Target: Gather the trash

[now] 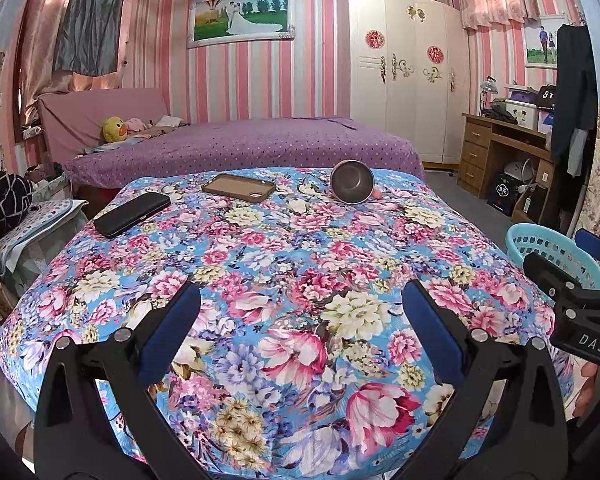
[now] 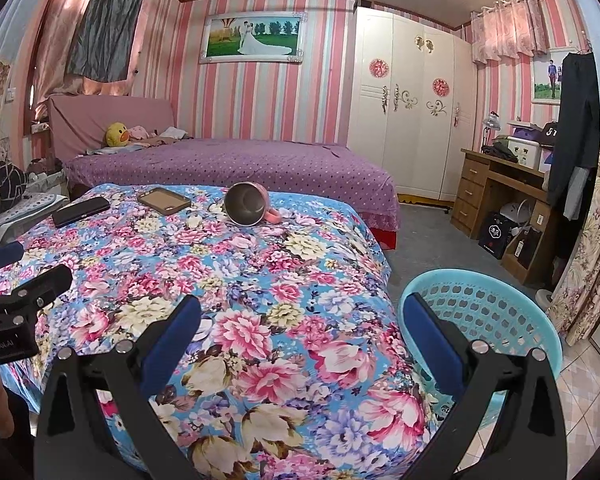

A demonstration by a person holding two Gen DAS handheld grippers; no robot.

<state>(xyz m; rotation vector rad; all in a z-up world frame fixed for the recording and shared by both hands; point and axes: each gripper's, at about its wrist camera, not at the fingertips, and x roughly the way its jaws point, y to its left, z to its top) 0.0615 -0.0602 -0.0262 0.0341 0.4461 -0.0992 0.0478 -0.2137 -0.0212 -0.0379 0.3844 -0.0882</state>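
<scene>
A pink mug with a steel inside (image 1: 352,181) lies on its side at the far end of the flowered cloth (image 1: 284,264). It also shows in the right wrist view (image 2: 247,204). A turquoise plastic basket (image 2: 488,320) stands on the floor right of the cloth; its rim shows in the left wrist view (image 1: 552,246). My left gripper (image 1: 300,312) is open and empty above the near cloth. My right gripper (image 2: 300,320) is open and empty over the cloth's right edge, its right finger in front of the basket.
A black phone (image 1: 132,214) and a brown phone case (image 1: 239,187) lie at the cloth's far left. A purple bed (image 1: 260,148) stands behind. A white wardrobe (image 1: 404,68) and a wooden desk (image 1: 500,152) stand at the right. Grey floor lies between.
</scene>
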